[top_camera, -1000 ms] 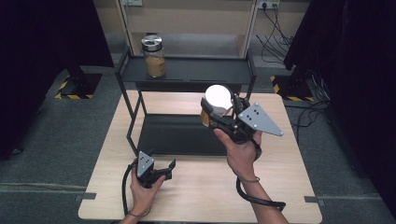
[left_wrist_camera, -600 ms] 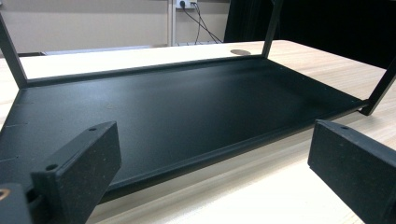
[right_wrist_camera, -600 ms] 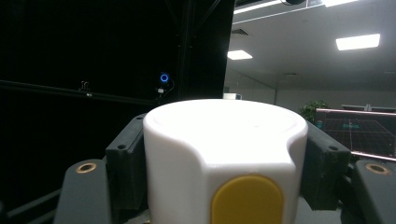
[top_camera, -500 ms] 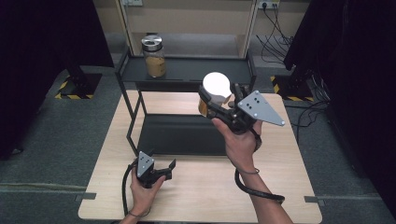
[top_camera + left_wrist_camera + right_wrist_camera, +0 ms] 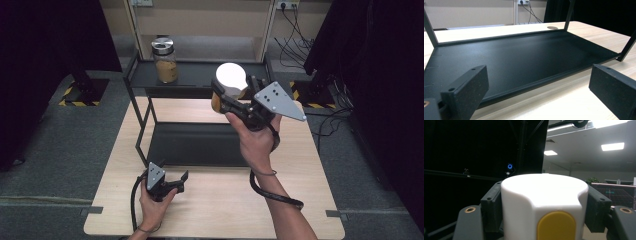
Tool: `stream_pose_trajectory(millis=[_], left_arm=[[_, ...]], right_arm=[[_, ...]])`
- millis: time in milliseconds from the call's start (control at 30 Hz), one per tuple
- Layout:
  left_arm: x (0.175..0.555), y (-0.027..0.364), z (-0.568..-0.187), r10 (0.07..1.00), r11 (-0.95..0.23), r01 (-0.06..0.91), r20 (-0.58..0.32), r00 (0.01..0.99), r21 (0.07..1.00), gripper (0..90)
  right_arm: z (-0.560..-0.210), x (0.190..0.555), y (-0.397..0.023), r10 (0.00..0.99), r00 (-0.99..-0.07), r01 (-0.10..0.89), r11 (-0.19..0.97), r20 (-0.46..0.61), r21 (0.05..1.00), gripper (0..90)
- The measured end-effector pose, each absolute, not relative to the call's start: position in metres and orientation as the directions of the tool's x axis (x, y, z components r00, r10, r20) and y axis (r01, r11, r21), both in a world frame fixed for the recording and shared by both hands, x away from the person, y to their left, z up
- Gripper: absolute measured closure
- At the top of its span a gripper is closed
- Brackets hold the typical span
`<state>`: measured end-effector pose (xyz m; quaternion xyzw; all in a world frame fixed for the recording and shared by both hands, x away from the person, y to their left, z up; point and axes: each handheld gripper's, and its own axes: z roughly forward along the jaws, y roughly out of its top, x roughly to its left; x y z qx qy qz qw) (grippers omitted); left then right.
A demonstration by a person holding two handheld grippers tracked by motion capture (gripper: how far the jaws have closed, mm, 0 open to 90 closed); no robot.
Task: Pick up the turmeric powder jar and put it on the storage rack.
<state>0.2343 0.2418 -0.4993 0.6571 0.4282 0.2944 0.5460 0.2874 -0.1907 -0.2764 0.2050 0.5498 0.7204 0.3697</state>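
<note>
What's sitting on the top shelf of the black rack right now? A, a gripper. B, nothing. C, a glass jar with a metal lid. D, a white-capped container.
C: a glass jar with a metal lid and brownish contents stands on the top shelf, while the white-capped container is held in the right gripper.

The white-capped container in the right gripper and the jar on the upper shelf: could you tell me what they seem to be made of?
The white-capped container has a cap that looks like matte moulded plastic: smooth, opaque, rounded edges, with a yellow inset oval. Its body shows amber in the high view, likely translucent plastic. The jar looks like clear glass or clear plastic, since its brownish contents show through, with a shiny, probably metal lid.
</note>
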Motion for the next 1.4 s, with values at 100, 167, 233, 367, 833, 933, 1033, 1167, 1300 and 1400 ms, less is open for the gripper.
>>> stream_pose_trajectory(millis=[100,167,233,367,833,933,1033,1167,1300,1400], left_arm=[[0.234,0.242,-0.5,0.884,-0.035,0.241,-0.082,0.46,0.97,2.1],[0.234,0.242,-0.5,0.884,-0.036,0.24,-0.081,0.46,0.97,2.1],[0.234,0.242,-0.5,0.884,-0.037,0.24,-0.08,0.46,0.97,2.1],[0.234,0.242,-0.499,0.884,-0.036,0.241,-0.082,0.46,0.97,2.1],[0.234,0.242,-0.5,0.884,-0.039,0.238,-0.077,0.461,0.971,2.2],[0.234,0.242,-0.5,0.883,-0.039,0.238,-0.078,0.462,0.971,2.3],[0.234,0.242,-0.5,0.883,-0.04,0.238,-0.077,0.463,0.97,2.2],[0.234,0.242,-0.5,0.883,-0.041,0.235,-0.074,0.463,0.971,2.3],[0.234,0.242,-0.5,0.882,-0.04,0.236,-0.077,0.464,0.971,2.2],[0.234,0.242,-0.5,0.882,-0.042,0.237,-0.076,0.465,0.971,2.2]], right_arm=[[-0.272,0.29,-0.189,0.761,-0.639,-0.308,-0.121,-0.111,0.944,31.1],[-0.269,0.292,-0.188,0.763,-0.637,-0.307,-0.12,-0.111,0.944,31.1],[-0.267,0.294,-0.187,0.765,-0.635,-0.306,-0.12,-0.108,0.945,31.1],[-0.264,0.299,-0.184,0.767,-0.633,-0.301,-0.122,-0.102,0.946,31.1],[-0.25,0.318,-0.174,0.786,-0.613,-0.283,-0.118,-0.085,0.952,31.1],[-0.247,0.323,-0.173,0.792,-0.606,-0.278,-0.116,-0.08,0.954,31.1],[-0.243,0.329,-0.171,0.799,-0.597,-0.27,-0.112,-0.075,0.956,31.1],[-0.241,0.337,-0.169,0.811,-0.58,-0.26,-0.096,-0.077,0.961,31.1],[-0.241,0.346,-0.168,0.821,-0.568,-0.238,-0.092,-0.062,0.967,31.1],[-0.241,0.352,-0.167,0.825,-0.562,-0.222,-0.084,-0.057,0.972,31.1]])
